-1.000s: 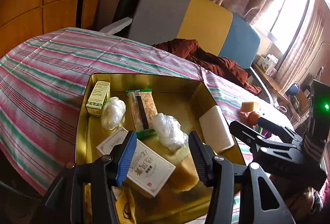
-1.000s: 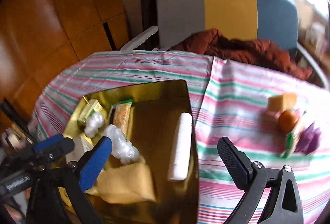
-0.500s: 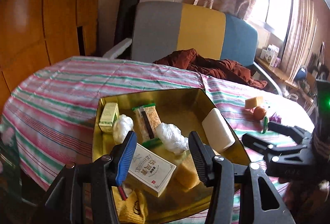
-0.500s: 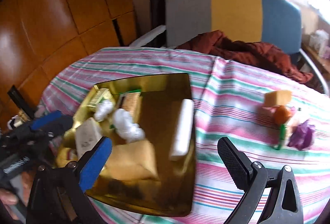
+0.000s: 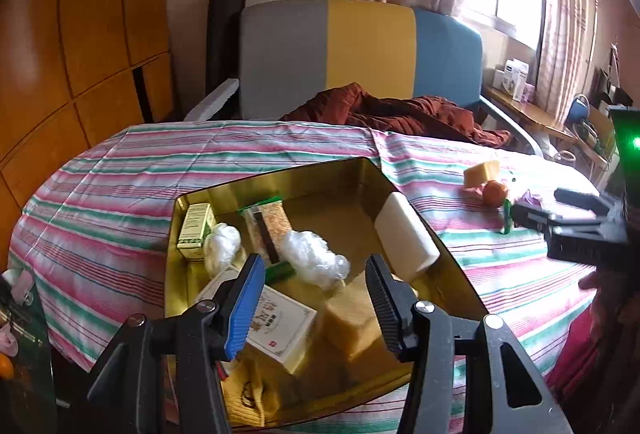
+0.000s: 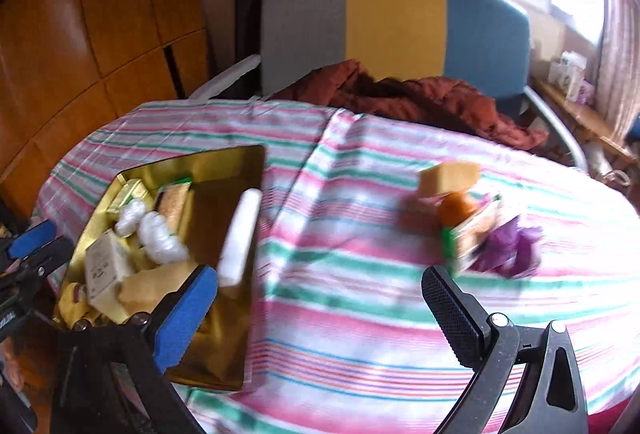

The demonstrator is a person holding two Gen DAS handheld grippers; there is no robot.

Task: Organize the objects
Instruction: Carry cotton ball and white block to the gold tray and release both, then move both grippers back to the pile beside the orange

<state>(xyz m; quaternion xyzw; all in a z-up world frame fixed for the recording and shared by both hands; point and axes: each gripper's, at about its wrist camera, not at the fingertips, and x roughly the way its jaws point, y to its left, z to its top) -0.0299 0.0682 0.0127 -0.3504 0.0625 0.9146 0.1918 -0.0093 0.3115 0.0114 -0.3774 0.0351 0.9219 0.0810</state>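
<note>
Above a round surface (image 5: 120, 170) draped in pink, green and white stripes, the left tool (image 5: 316, 298) hangs with its jaws apart and nothing between them, over the near end of a gold tin tray (image 5: 280, 180). Inside the tray lie a small green-and-cream box (image 5: 195, 230) at 10 o'clock, two wads of clear plastic wrap (image 5: 314, 258), a packaged cereal bar (image 5: 268, 230), a white printed carton (image 5: 280, 322), a tan sponge block (image 5: 352, 318) and a white bar (image 5: 408, 230) leaning on the wall at 3 o'clock. Outside the tray, well apart from it toward 2 o'clock in the left wrist view, sit a yellow block (image 6: 448, 176), an orange fruit (image 6: 456, 208), a green-edged packet (image 6: 472, 234) and a purple crumpled wrapper (image 6: 512, 246), clustered close together. The right tool (image 6: 316, 294) hovers with jaws wide and empty, over the striped cloth between tray and cluster; its view is blurred. Behind the surface stands a grey, yellow and blue chair (image 5: 360, 50) holding a rust-brown garment (image 5: 392, 114)
</note>
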